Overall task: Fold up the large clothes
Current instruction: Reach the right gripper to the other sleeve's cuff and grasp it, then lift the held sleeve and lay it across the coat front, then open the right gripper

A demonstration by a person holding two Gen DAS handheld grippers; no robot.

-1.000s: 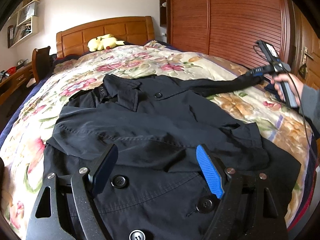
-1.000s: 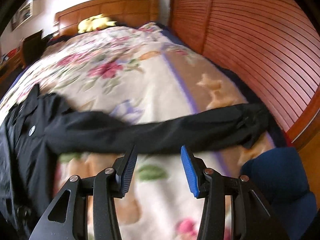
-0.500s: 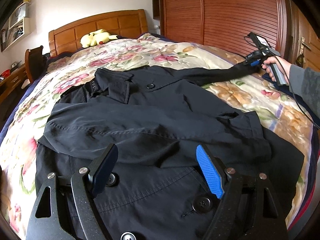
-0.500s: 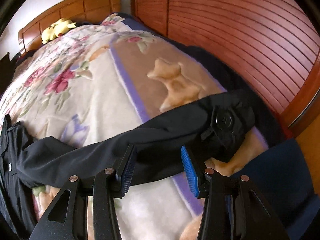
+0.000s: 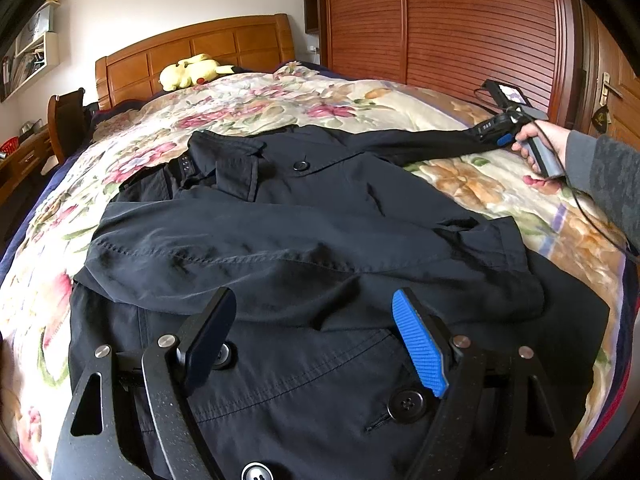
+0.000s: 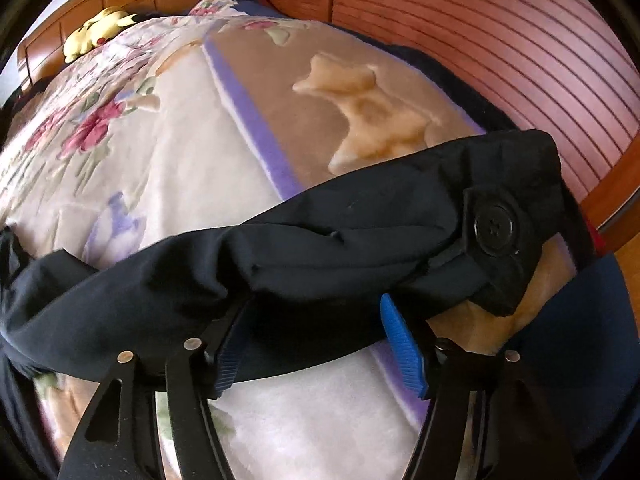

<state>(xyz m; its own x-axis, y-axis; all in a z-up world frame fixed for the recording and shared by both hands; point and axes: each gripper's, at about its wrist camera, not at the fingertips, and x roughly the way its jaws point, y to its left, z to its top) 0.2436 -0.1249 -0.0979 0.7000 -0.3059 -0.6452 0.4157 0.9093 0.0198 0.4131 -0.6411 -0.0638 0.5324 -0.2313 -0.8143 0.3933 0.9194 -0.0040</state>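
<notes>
From the left wrist: the black coat lies spread across the floral blanket on the bed, collar toward the wooden headboard, one sleeve already folded across the chest; the left gripper hovers over the lower front, fingers spread wide with nothing pinched between them, the big buttons showing beneath; the other sleeve runs out straight to the right edge of the bed, and there, at its end, the person's hand holds the right gripper down at the cuff; a yellow plush toy sits by the headboard, and slatted wooden wardrobe doors stand behind.

From the right wrist: we're right down on that sleeve; the right gripper has just been opening its jaws, and the sleeve cloth now lies between the fingers, bunched just short of the cuff button; the blue pads look apart from the fabric, not pressing on it; the cuff rests on the blanket's edge, close beside the wardrobe doors.
</notes>
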